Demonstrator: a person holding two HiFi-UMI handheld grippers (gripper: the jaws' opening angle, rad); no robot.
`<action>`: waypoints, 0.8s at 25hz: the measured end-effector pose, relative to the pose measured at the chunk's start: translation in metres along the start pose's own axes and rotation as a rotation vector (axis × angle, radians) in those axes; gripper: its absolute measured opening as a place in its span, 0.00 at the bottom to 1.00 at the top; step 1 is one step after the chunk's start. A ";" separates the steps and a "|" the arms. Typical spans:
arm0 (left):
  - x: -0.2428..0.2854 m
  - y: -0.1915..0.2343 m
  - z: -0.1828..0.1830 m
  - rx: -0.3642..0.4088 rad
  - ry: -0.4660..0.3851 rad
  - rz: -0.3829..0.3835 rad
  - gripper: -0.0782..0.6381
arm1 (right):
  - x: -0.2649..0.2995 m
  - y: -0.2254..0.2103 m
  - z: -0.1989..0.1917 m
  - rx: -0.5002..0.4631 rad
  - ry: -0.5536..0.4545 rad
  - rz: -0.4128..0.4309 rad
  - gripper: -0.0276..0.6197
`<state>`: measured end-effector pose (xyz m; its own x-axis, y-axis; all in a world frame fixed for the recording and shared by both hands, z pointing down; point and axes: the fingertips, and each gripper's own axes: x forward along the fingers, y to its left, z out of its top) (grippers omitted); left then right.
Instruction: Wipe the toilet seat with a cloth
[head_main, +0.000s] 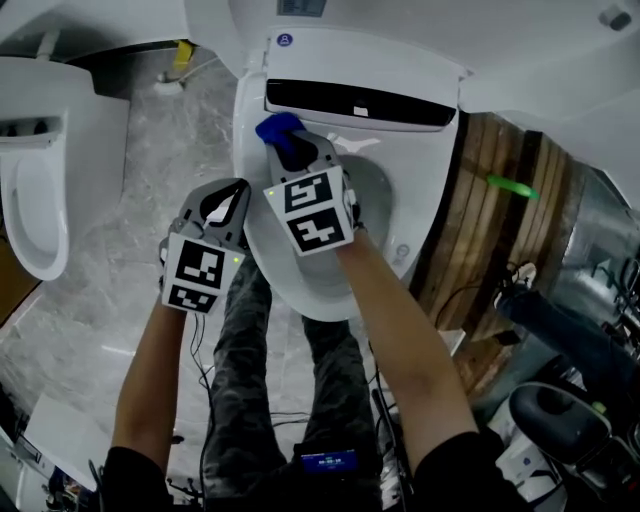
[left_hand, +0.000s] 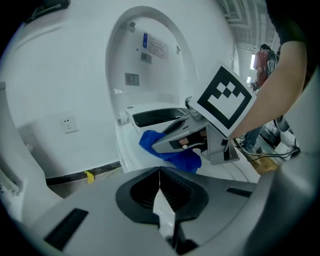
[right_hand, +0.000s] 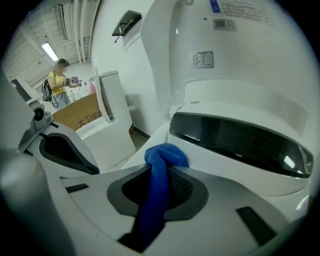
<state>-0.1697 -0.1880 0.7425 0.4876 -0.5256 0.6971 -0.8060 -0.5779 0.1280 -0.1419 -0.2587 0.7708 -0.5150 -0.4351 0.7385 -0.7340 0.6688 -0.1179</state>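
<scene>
Right tool (right_hand: 161, 176) is clamping the cloth (right_hand: 165, 156) at the toilet seat (head_main: 415, 215) rear, left tool (left_hand: 160, 199) idling closed, empty; dragging may tug it free.

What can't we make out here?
- Tail of the blue cloth: right gripper view, disappears between the shut jaws of the right gripper.
- Far side of the white toilet seat: left gripper view, behind the right gripper and forearm.
- Inside of the toilet bowl: head view, mostly under the right gripper.
- Text of the printed labels on the raised white lid: both gripper views, too small.
</scene>
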 end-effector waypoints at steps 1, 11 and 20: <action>-0.002 0.002 -0.001 -0.001 0.000 -0.005 0.13 | 0.001 0.003 0.000 0.006 -0.003 -0.001 0.13; -0.017 0.008 -0.016 0.007 0.017 -0.061 0.13 | -0.002 0.039 -0.010 0.096 0.014 0.093 0.13; -0.018 -0.011 -0.038 -0.037 0.018 -0.053 0.13 | -0.015 0.061 -0.029 0.073 0.014 0.158 0.13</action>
<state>-0.1822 -0.1484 0.7553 0.5241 -0.4831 0.7014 -0.7913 -0.5807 0.1913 -0.1655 -0.1935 0.7718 -0.6207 -0.3191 0.7162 -0.6749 0.6824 -0.2809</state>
